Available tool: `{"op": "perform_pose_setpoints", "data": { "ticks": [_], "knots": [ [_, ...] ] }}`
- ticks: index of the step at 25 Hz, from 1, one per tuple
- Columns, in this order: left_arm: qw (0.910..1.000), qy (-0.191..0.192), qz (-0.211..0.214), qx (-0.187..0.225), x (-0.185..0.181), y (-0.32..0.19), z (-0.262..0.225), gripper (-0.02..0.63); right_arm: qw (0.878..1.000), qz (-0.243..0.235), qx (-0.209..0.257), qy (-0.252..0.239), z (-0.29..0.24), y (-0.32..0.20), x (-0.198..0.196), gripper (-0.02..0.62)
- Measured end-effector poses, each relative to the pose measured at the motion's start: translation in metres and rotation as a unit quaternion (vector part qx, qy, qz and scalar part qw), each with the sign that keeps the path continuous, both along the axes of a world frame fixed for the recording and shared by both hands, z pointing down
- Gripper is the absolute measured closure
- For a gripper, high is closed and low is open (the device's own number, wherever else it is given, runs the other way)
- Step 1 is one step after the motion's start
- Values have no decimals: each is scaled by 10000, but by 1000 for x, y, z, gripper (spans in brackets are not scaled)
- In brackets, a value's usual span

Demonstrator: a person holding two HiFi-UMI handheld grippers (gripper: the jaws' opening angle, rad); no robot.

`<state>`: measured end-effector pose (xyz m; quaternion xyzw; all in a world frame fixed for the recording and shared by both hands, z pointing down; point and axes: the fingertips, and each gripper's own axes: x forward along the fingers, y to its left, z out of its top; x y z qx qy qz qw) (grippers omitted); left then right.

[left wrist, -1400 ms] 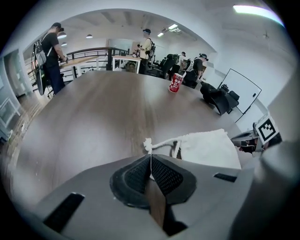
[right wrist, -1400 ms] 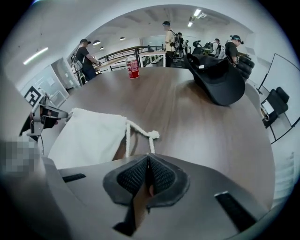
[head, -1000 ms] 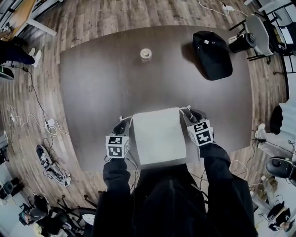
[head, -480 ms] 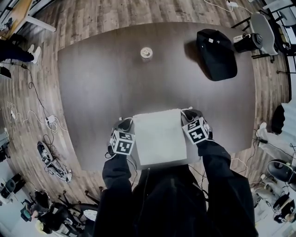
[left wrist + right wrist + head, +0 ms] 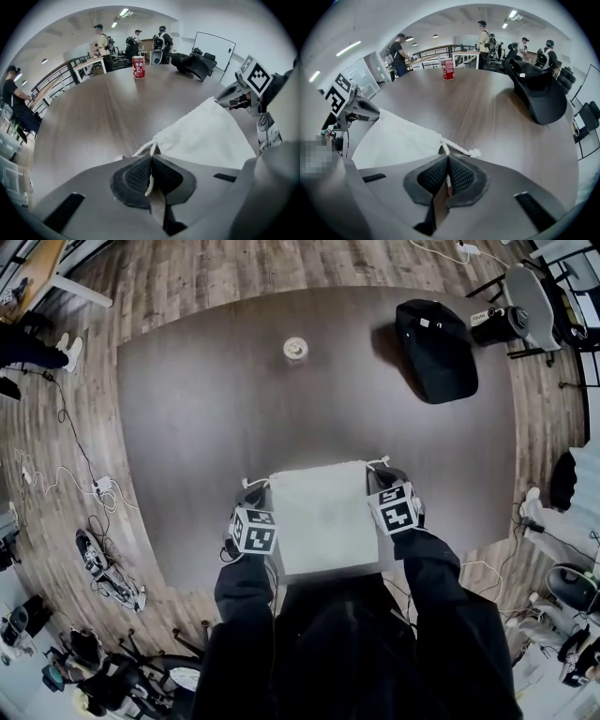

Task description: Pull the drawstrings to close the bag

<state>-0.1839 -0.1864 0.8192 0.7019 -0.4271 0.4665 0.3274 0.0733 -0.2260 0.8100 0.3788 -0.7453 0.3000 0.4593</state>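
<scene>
A flat white cloth bag point(image 5: 323, 517) lies on the dark table point(image 5: 206, 409) just in front of me. My left gripper point(image 5: 249, 493) is at the bag's far left corner. Its jaws have just closed and are shut on the left drawstring point(image 5: 146, 149), which runs between the pads. At the far right corner, my right gripper point(image 5: 382, 474) has also just closed, and it pinches the right drawstring point(image 5: 459, 149), whose frayed end point(image 5: 475, 152) sticks out. The bag point(image 5: 206, 136) shows in both gripper views, with its mouth edge point(image 5: 412, 126) still spread wide.
A red can point(image 5: 296, 349) stands at the far middle of the table. A black cap-like thing point(image 5: 434, 348) lies at the far right. Chairs and floor cables surround the table, and several people stand in the background point(image 5: 483, 33).
The left gripper has shifted slightly inward and turned, so its marker cube shows a different face. The right gripper has edged toward the bag's corner. The bag has not moved.
</scene>
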Motion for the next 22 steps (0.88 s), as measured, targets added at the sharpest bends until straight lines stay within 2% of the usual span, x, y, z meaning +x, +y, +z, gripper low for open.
{"op": "perform_pose_setpoints", "data": {
  "ticks": [4, 8, 14, 18, 22],
  "knots": [
    [9978, 78, -573, 335, -8, -6, -19, 572, 9987, 287, 410, -56, -26, -8, 7, 573],
    [9889, 310, -1175, 850, -15, -15, -61, 572, 9944, 537, 888, -190, -70, -13, 6, 574],
    [9611, 766, -2046, 1690, -25, -20, -143, 572, 9798, 999, 1645, -538, -146, -9, 9, 574],
    [9432, 1018, -2258, 2214, -23, -25, -197, 572, 9663, 1256, 2127, -728, -198, -5, 19, 574],
    [9271, 1073, -2344, 2721, -19, -27, -252, 572, 9521, 1339, 2620, -829, -250, 0, 32, 574]
  ]
}}
